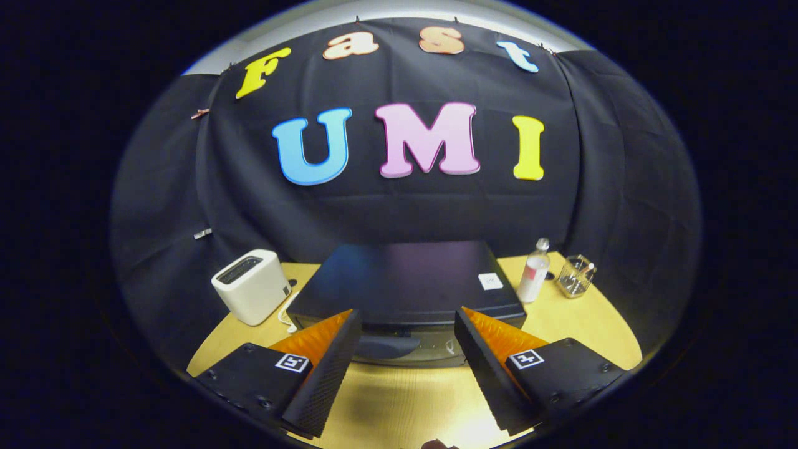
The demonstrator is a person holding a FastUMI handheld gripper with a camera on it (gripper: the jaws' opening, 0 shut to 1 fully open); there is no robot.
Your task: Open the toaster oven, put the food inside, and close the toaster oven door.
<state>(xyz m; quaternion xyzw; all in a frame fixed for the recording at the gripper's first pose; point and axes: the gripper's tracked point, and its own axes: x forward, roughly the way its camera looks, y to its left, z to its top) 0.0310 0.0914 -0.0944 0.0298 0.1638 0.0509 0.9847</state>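
Tongs [408, 324] gape wide and empty above the counter [399, 399], the toaster oven [405, 287] just ahead; a white toaster [252, 285] flanks one side, a bottle [534, 272] and glass jar [576, 275] the other.

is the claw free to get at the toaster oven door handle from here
Probably yes. The claw is open, and the door handle lies just ahead between its fingers with bare table before it. The white toaster and bottle stand aside.
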